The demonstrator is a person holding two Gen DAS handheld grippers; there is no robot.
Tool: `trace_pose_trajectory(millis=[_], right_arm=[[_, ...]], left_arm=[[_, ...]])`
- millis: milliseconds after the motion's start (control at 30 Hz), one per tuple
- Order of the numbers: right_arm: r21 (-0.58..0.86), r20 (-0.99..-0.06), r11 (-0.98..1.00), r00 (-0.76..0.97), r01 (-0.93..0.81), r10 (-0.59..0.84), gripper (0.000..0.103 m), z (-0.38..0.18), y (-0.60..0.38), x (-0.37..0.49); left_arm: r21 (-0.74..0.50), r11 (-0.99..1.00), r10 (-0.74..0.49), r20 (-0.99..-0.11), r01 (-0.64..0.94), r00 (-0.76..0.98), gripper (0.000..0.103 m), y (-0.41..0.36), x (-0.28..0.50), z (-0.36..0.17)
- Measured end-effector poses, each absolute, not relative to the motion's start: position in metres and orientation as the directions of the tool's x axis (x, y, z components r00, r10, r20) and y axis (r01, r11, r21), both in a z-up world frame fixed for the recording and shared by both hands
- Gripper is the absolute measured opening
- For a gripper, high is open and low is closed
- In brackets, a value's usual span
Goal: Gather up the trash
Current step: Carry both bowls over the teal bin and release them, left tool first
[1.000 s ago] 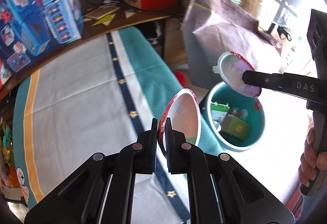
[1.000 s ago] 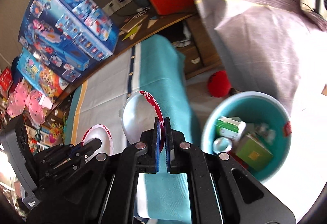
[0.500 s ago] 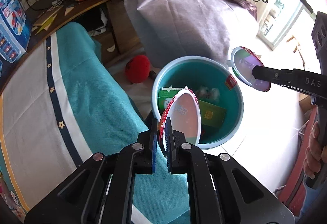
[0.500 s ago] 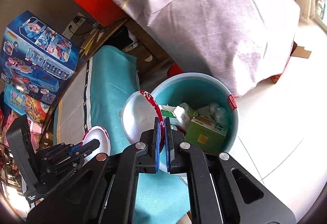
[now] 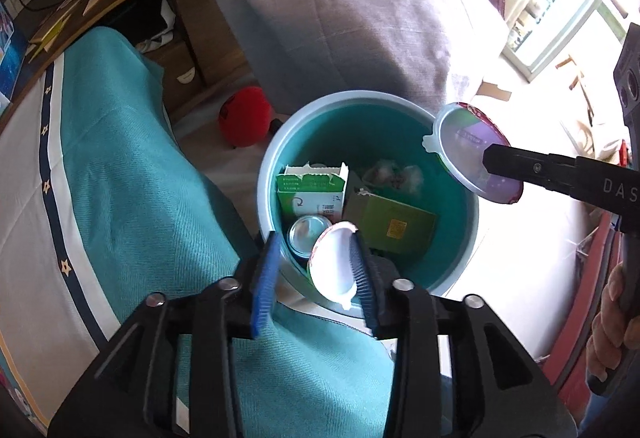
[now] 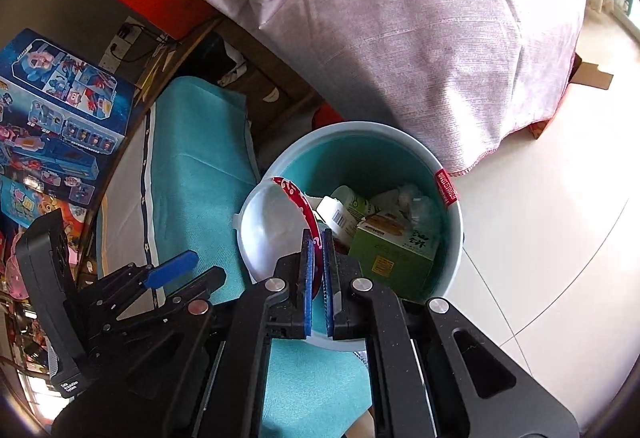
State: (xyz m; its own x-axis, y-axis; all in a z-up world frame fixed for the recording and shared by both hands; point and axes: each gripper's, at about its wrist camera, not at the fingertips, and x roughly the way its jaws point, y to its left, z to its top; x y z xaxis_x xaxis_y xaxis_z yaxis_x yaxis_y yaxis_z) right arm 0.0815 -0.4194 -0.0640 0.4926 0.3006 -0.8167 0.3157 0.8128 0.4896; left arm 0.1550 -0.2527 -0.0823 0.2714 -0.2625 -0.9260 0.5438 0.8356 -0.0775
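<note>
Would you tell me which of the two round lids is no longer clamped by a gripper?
The white lid between the left gripper's open jaws over the bin; the red-rimmed lid is pinched in the right gripper.

My left hand-held gripper (image 5: 316, 274) sits spread wide over the teal bin (image 5: 472, 214) — a white cup (image 5: 334, 266) rests against its right finger only. The right hand-held gripper (image 5: 486, 162) pinches a round lid (image 5: 468, 162) above the bin's rim — cartons (image 5: 312, 190) lie inside.
</note>
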Motion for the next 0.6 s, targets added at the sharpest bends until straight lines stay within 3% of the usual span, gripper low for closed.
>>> trace_pose_trajectory(millis=[67,267,600], right_arm=[[0.487,-0.820,0.814,0.486,0.318,0.301,0.005,-0.065,-0.420,0.084],[0.479,-0.827,0.817,0.477,0.321,0.298,0.005,-0.068,-0.417,0.088],[0.466,-0.840,0.822,0.455,0.327,0.295,0.008,-0.073,-0.410,0.089]], left_arm=[[-0.074,0.841,-0.262,-0.923,0.536,0.283,0.062,-0.250,0.157,-0.082],[-0.080,0.859,-0.259,-0.920,0.506,0.294,0.088,-0.238,0.163,-0.079],[-0.102,0.859,-0.270,-0.923,0.501,0.275,0.092,-0.227,0.156,-0.078]])
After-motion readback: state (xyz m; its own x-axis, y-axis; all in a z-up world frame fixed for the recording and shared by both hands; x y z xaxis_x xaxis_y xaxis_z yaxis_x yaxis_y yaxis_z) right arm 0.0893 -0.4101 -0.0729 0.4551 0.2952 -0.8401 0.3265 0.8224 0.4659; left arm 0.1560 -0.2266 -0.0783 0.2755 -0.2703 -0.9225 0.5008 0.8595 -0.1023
